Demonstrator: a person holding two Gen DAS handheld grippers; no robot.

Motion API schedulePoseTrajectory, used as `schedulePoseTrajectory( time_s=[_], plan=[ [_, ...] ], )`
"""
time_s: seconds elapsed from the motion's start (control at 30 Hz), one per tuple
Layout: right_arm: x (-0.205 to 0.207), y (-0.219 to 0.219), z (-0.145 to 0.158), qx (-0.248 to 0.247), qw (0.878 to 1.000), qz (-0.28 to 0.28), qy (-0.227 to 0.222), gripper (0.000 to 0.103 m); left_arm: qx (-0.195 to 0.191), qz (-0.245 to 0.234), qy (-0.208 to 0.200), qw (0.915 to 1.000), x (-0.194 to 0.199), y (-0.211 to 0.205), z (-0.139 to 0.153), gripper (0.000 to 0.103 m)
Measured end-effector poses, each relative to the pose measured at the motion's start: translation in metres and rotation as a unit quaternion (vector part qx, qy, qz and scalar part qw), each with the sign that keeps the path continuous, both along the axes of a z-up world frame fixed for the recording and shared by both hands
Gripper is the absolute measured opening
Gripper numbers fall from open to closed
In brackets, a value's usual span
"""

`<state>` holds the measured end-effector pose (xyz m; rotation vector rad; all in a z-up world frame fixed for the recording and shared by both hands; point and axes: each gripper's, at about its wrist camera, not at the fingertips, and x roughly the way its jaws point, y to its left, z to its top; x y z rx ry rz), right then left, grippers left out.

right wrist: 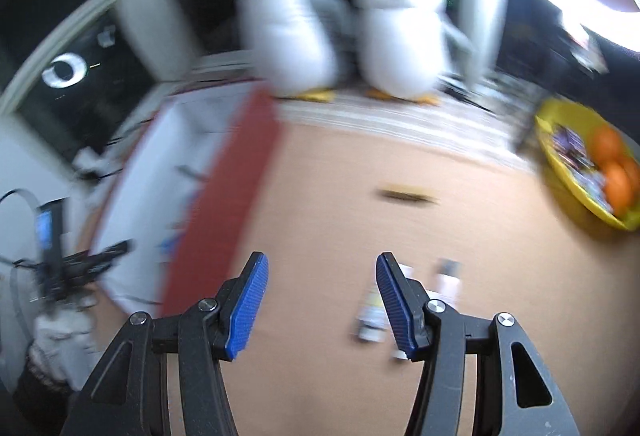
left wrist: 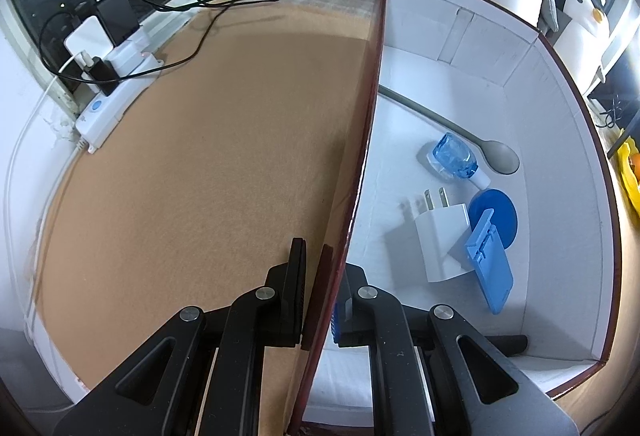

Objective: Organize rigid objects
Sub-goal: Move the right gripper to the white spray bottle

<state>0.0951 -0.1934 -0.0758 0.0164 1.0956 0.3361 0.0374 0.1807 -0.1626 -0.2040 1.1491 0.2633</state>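
Two grippers share the work here. The left gripper [left wrist: 320, 276] is clenched on the near wall of the red-edged box [left wrist: 576, 140], one finger outside and one inside, steadying it on the tan tabletop [left wrist: 200, 176]. The right gripper [right wrist: 322, 300] has its blue pads [right wrist: 246, 308] parted with nothing between them, and its view is smeared with motion as it hangs over the table beside the box. Inside the box lie a grey spoon [left wrist: 496, 156], a small clear blue bottle [left wrist: 456, 156], a white plug adapter [left wrist: 440, 240], a blue disc [left wrist: 496, 212] and a blue clip-like piece [left wrist: 490, 268]. Outside it, small pale tubes or bottles [right wrist: 372, 312] lie just beside the right fingers, partly hidden, and a dark thin object [right wrist: 406, 195] lies farther out; blur hides what these are. The next pick is probably one of the near pieces: settle the hand first, straddle the piece across its narrow width, and keep the left grip firm so the box does not shift.
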Motion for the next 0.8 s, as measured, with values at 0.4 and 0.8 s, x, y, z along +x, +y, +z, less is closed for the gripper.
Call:
schedulePoseTrajectory(
  time_s=[0.4,0.8],
  plan=[
    [0.034,-0.087,-0.085,-0.011,0.987,-0.116,0.110,0.049,0.012,-0.004,0.012,0.9998,0.002,-0.002,0.000,0.010],
    [0.042,-0.087,-0.109,-0.003,0.984,-0.109,0.138,0.035,0.014,-0.002,0.018,0.9997,0.004,-0.002,-0.002,0.012]
  ],
)
